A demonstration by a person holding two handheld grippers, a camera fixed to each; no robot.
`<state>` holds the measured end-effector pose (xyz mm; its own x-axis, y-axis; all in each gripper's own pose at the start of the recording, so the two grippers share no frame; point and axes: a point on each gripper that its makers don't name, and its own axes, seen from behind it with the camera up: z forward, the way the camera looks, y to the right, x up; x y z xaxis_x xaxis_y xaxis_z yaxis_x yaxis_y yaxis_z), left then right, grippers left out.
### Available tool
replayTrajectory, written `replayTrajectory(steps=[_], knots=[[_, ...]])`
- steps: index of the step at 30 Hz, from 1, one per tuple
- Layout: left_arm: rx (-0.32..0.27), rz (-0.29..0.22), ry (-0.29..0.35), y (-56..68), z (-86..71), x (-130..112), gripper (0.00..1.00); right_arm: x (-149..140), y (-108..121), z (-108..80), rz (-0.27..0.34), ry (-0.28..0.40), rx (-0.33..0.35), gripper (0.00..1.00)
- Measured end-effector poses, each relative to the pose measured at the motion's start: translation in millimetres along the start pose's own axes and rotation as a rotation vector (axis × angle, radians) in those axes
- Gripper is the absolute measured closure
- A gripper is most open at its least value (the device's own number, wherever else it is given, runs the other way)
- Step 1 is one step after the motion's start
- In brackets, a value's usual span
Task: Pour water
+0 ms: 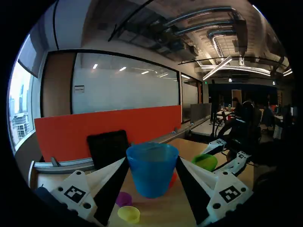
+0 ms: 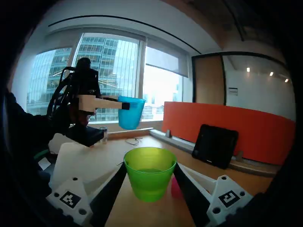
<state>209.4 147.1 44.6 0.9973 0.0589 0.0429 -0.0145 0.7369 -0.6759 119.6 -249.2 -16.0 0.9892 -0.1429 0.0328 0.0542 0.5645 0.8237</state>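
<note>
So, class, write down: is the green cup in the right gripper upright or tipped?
Upright. The green cup sits with rim level and mouth up in the right gripper, and the liquid line inside lies level.

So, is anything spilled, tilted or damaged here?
Nothing stands out. The blue cup is upright in the left gripper, the green cup upright in the right gripper, and I see no spill on the table.

Left gripper (image 1: 151, 162): both fingers clamped on the sides of the blue cup (image 1: 152, 178), held upright. Right gripper (image 2: 150, 168): both fingers clamped on the green cup (image 2: 149, 185), upright, lower than the left gripper
</note>
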Motion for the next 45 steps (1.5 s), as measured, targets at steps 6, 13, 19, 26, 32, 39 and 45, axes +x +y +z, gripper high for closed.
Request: replayTrajectory(steps=[6, 13, 19, 26, 32, 39, 45], knots=[[-0.024, 0.006, -0.037, 7.6, 2.1, -26, 0.14, -7, 9, -14.0, -0.004, -0.037, -0.012, 0.1], [-0.054, 0.012, -0.079, 17.2, 3.3, -50, 0.14, -14, 15, -25.7, 0.008, -0.063, -0.017, 0.1], [-0.068, 0.025, -0.131, 21.1, 3.2, -75, 0.14, -25, 15, -35.3, 0.012, -0.11, 0.001, 0.1], [-0.091, 0.037, -0.189, 28.4, 2.9, -104, 0.14, -39, 16, -44.1, 0.021, -0.178, 0.027, 0.1], [-0.108, 0.06, -0.235, 35.5, 4.8, -123, 0.14, -49, 19, -49.6, 0.028, -0.226, 0.038, 0.09], [-0.144, 0.097, -0.292, 48.1, 7.2, -146, 0.13, -59, 22, -52.8, 0.022, -0.274, 0.055, 0.1], [-0.175, 0.127, -0.341, 56.9, 7.7, -167, 0.14, -72, 21, -52.8, 0.016, -0.316, 0.066, 0.09]])
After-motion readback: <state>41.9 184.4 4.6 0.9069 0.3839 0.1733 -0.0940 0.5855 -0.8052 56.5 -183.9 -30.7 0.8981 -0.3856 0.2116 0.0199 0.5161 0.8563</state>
